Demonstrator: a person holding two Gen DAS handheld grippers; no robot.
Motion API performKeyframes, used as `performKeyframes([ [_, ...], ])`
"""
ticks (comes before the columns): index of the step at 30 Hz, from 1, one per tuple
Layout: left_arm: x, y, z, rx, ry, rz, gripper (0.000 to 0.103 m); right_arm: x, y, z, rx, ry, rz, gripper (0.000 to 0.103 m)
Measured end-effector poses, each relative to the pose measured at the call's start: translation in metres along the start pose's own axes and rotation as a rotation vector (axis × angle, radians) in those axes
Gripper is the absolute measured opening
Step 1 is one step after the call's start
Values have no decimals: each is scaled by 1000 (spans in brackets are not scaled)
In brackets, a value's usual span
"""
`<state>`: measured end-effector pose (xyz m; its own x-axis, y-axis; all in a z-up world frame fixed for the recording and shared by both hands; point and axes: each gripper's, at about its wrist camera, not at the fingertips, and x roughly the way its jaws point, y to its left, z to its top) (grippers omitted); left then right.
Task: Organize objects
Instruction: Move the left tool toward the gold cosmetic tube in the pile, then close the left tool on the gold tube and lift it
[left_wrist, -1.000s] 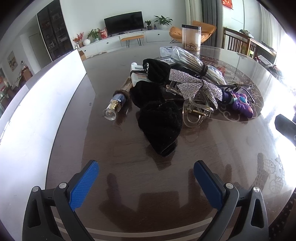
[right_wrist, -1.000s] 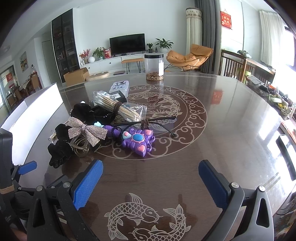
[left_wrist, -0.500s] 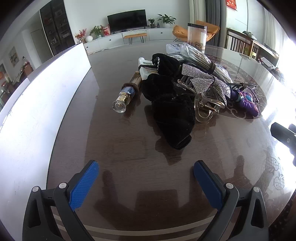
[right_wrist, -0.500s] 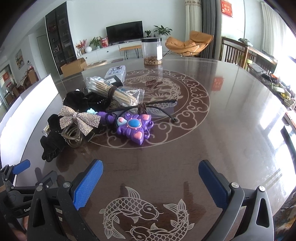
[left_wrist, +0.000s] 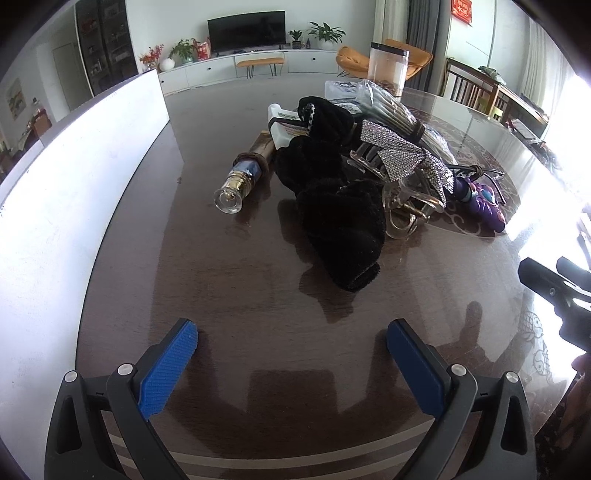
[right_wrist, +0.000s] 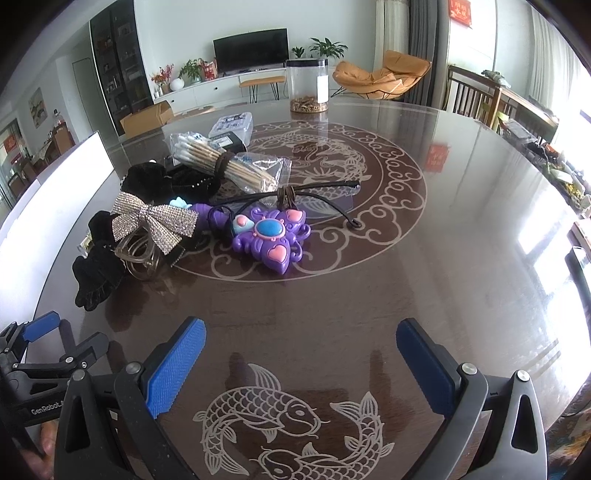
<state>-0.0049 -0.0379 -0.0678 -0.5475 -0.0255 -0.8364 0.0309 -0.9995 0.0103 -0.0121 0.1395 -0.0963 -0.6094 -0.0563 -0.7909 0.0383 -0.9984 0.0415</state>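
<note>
A pile of small objects lies on the dark round table (left_wrist: 236, 302). It holds black velvet hair pieces (left_wrist: 343, 221), a rhinestone bow clip (left_wrist: 400, 155), a clear claw clip (left_wrist: 410, 206), a perfume bottle (left_wrist: 240, 181), a purple toy (right_wrist: 269, 236), a bundle of swabs (right_wrist: 225, 166) and a black cord (right_wrist: 317, 192). My left gripper (left_wrist: 291, 354) is open and empty, short of the black hair pieces. My right gripper (right_wrist: 301, 354) is open and empty, above the fish inlay, short of the purple toy.
A white box wall (left_wrist: 74, 184) runs along the table's left side. A clear jar (right_wrist: 308, 88) and a small plastic case (right_wrist: 232, 125) stand farther back. The left gripper shows at the lower left of the right wrist view (right_wrist: 40, 350).
Both grippers have moved slightly closer to the pile and shifted left. Both stay open. The objects have not moved.
</note>
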Motion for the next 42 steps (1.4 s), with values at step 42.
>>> performKeyframes([
  [42,83,44,130,-37,156,30,103,9,2,-2,-2,52,5,103],
])
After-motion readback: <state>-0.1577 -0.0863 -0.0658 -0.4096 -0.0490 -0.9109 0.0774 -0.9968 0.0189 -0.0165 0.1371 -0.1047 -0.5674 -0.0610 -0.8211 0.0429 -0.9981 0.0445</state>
